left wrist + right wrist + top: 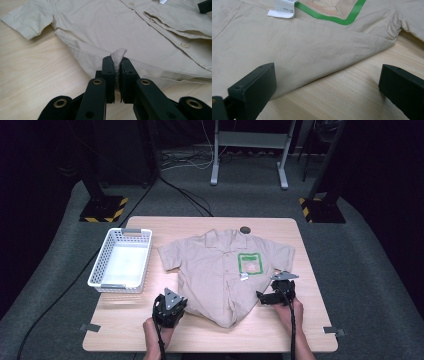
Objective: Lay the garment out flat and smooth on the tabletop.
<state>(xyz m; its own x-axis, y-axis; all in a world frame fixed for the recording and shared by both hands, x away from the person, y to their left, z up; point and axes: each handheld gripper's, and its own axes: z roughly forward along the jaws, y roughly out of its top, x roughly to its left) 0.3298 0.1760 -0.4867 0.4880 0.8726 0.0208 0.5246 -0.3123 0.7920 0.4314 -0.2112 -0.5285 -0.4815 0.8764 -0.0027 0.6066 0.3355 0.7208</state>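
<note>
A beige short-sleeved shirt (220,270) lies face up on the wooden table (300,320), collar at the far side, with a green-edged patch (250,263) on its chest. My left gripper (172,309) is at the shirt's lower left hem and is shut on a pinch of the beige cloth (118,55), which pokes up between the jaws (117,75). My right gripper (266,296) stands open at the shirt's right side edge, its jaws wide apart just above the table; the cloth's edge (332,72) lies between them, and the green-edged patch (332,12) and a white tag (282,10) lie farther off.
A white plastic basket (121,260) stands on the table's left part, beside the shirt's sleeve. A small dark round hole (245,229) sits near the far edge. Black stands and cables are on the floor behind the table.
</note>
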